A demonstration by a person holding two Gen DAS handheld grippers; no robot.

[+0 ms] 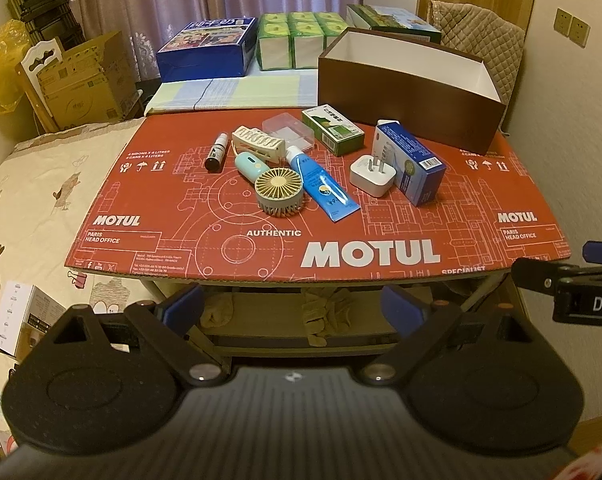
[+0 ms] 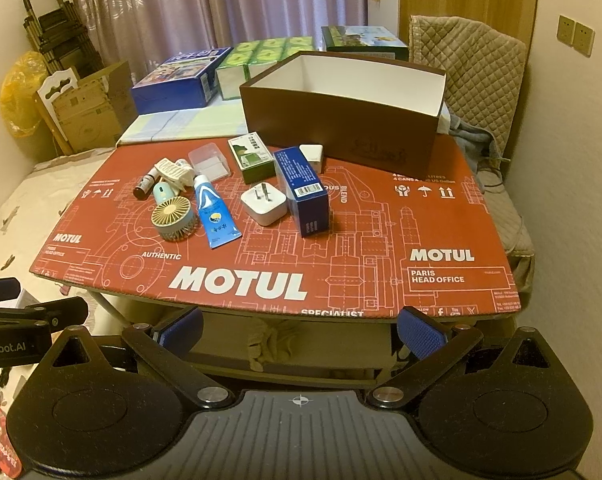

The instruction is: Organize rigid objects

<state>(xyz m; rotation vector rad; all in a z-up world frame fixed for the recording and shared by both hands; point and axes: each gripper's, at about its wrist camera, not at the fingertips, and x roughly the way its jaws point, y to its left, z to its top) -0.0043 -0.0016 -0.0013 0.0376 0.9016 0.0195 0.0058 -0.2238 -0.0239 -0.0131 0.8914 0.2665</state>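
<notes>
Nearest, my left gripper (image 1: 293, 304) and right gripper (image 2: 301, 330) hang spread wide, holding nothing, short of the red cardboard (image 2: 381, 232). Small objects, including a fan (image 1: 279, 192) and blue carton (image 2: 303, 190), lie scattered mid-sheet. Beyond stands the open brown box (image 2: 341, 120). Nothing looks sorted yet; next I must reach forward and pick one.

The red cardboard sheet (image 1: 381, 216) on the counter reads "MOTUL" in large white letters, with "AUTHENTIC", "SPECIALIST" and "PARIS HEAD OFFICE". The left gripper's body (image 2: 5, 346) shows "nRobot.AI"; the right gripper's body (image 1: 589, 304) shows "DA".
</notes>
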